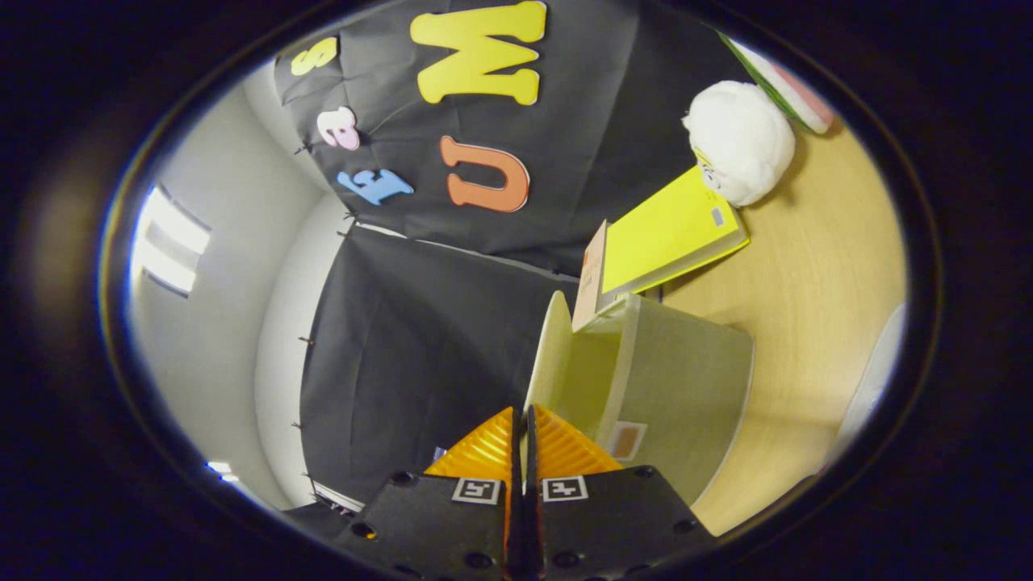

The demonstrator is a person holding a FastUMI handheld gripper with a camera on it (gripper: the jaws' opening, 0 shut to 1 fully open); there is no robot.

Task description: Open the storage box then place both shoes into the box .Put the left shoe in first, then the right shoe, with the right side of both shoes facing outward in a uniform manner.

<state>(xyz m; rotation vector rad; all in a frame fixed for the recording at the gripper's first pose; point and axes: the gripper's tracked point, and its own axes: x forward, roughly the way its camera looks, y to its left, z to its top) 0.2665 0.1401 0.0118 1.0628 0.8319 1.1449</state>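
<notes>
Gripper view: my gripper (521, 420) is pinching the lid (547, 355) of the box (686, 387).

I see both orange fingers (484, 452) pressed nearly together, with the pale lid's thin edge caught between them. The view is rolled, so the table (815, 266) lies beyond the box and the lid stands swung off the box mouth, edge-on and running straight ahead of my fingers. A yellow book (670, 234) leans touching the box's far rim; a white plush (738, 141) sits beyond it. I judge the open room lies on the lid's black-cloth side, away from the box.
</notes>
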